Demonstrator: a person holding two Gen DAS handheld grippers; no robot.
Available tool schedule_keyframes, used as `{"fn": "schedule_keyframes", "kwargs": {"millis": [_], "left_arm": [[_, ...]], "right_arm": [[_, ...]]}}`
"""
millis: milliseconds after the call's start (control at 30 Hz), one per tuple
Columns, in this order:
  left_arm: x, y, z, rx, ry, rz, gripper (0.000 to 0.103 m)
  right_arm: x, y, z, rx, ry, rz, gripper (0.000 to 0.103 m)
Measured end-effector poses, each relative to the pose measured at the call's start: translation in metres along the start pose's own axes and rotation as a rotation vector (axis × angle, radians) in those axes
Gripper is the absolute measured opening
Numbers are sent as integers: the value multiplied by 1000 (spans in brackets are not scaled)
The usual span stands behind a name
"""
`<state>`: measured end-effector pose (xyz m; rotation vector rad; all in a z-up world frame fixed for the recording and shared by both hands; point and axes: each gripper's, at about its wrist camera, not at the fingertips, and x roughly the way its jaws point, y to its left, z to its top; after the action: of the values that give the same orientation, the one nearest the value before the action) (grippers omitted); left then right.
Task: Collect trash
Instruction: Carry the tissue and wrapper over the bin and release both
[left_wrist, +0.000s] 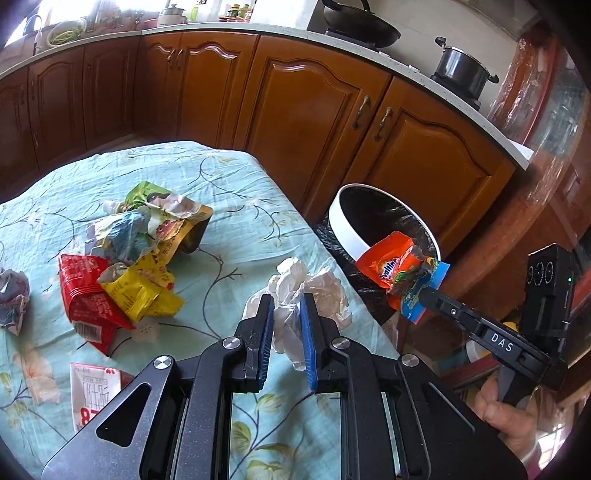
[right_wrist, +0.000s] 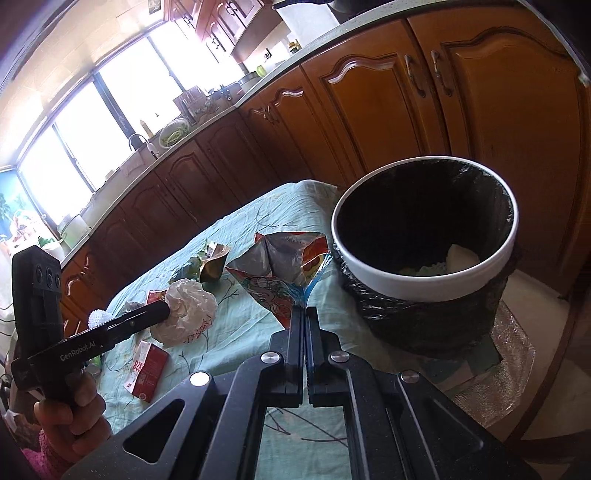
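Right gripper clamped on orange Ovaltine wrapper by lower edge, held near trash bin rim; wrapper's long axis slants up-left, open mouth away from jaws. Left gripper narrowly open, blue pads flanking crumpled white plastic bag on table near edge; squeeze not certain.

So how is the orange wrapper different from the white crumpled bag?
The orange wrapper is bright and printed, pinched in the shut right gripper up beside the trash bin. The white crumpled bag is plain and lies on the table between the left gripper fingers. Both are crinkly trash.
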<state>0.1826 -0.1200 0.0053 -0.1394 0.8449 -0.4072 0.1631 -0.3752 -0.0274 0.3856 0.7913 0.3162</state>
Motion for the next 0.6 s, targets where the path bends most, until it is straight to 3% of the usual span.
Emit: {"fn": "schedule_keyframes", "kwargs": {"millis": [600], "left_arm": [[50,-65,41,97,20,-66,13]], "right_arm": [[-19,-51,27,38,-60,-128,1]]}}
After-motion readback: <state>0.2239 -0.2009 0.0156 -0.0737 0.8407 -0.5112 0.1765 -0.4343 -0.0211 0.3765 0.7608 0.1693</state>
